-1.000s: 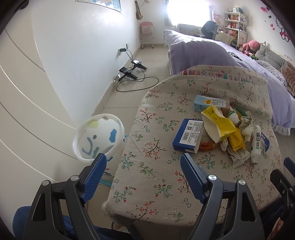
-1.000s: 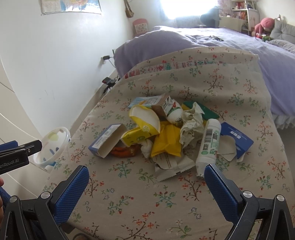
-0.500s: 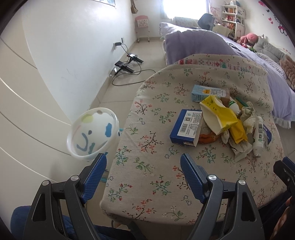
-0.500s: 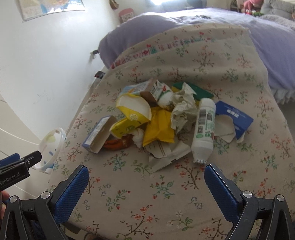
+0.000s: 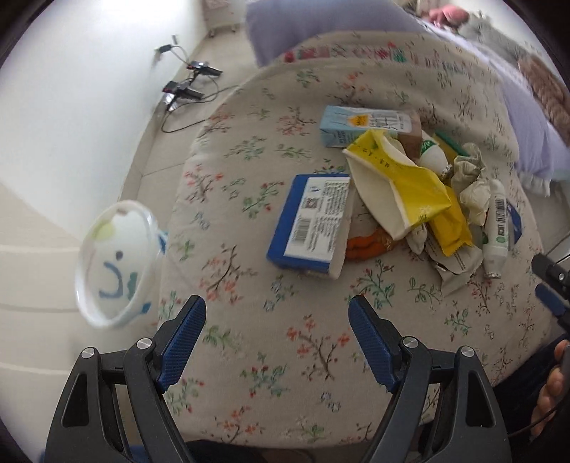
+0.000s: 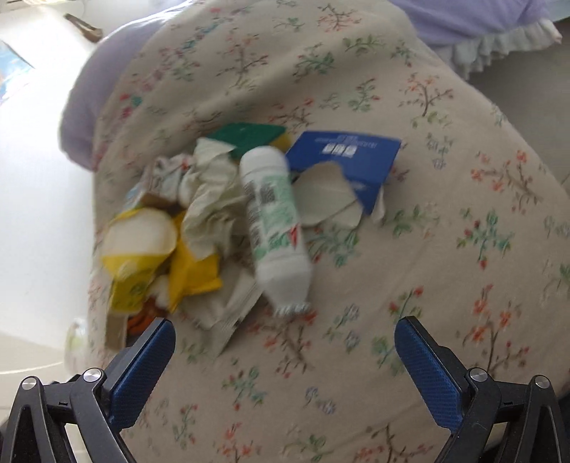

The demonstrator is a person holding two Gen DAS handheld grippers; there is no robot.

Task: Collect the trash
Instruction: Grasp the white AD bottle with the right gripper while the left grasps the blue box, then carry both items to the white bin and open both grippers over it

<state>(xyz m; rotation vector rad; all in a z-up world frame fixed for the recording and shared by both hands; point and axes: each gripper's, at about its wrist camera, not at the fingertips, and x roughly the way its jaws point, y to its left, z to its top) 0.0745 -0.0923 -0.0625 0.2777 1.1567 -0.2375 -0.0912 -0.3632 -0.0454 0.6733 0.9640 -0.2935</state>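
Note:
A heap of trash lies on a floral tablecloth [image 5: 285, 349]: a blue box [image 5: 309, 221], a yellow wrapper [image 5: 402, 185], a light blue carton [image 5: 359, 125], crumpled paper [image 5: 470, 181] and a white bottle [image 5: 497, 228]. My left gripper [image 5: 276, 331] is open and empty, above the cloth in front of the blue box. My right gripper [image 6: 285, 350] is open and empty, just short of the white bottle [image 6: 274, 220]. A torn blue card [image 6: 349, 160] and a green sponge [image 6: 249, 135] lie behind the bottle. The right gripper also shows in the left wrist view [image 5: 552, 285].
A white bin [image 5: 115, 263] with painted marks stands on the floor left of the table. Cables and chargers [image 5: 185, 89] lie on the floor by the wall. A purple bed [image 5: 320, 28] stands behind the table.
Both grippers have moved forward and tilted down toward the trash heap. The right one has swung round and come close to the white bottle. Both stay open.

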